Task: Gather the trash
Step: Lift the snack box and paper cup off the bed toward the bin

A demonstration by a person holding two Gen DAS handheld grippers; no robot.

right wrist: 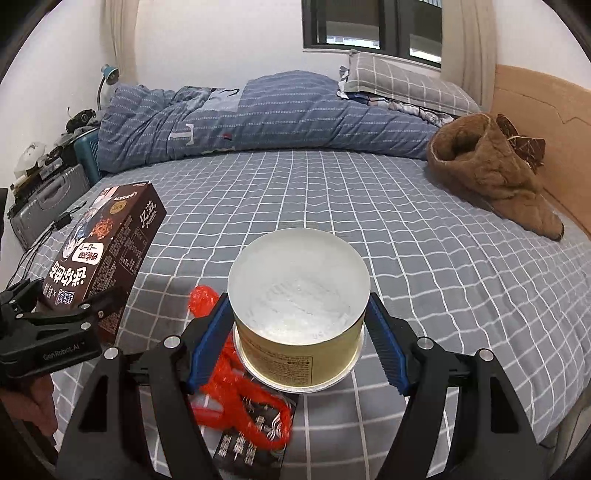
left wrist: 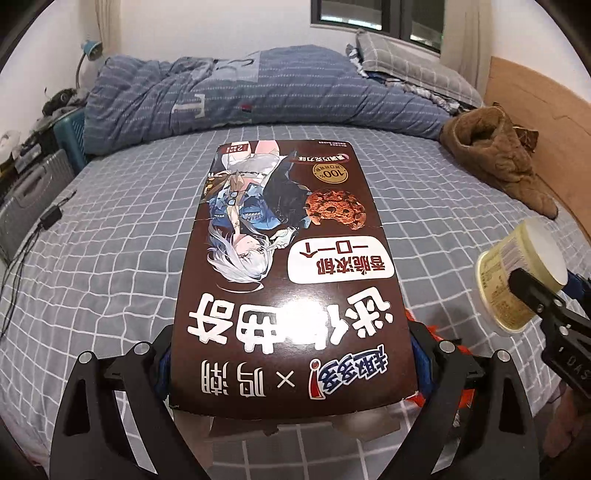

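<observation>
Brown biscuit box (left wrist: 288, 280) gripped in left tool (left wrist: 291, 369); yellow tub (right wrist: 299, 295) gripped in right tool (right wrist: 299, 332); red netting (right wrist: 240, 384) lower centre uncollected on bed (right wrist: 443, 240).

1. Even, fairly bright indoor light is filling both views; the white wall (right wrist: 221, 44) is reading clean, not blown out.
2. The window (right wrist: 373, 26) is showing dark panes.
3. Soft shadows are lying on the checked bedsheet (right wrist: 424, 258).
4. Fisheye distortion is bowing edges, with black vignetting in corners.
5. Focus is holding sharp; slight glare is sitting on the tub's pale base (right wrist: 299, 284).
</observation>
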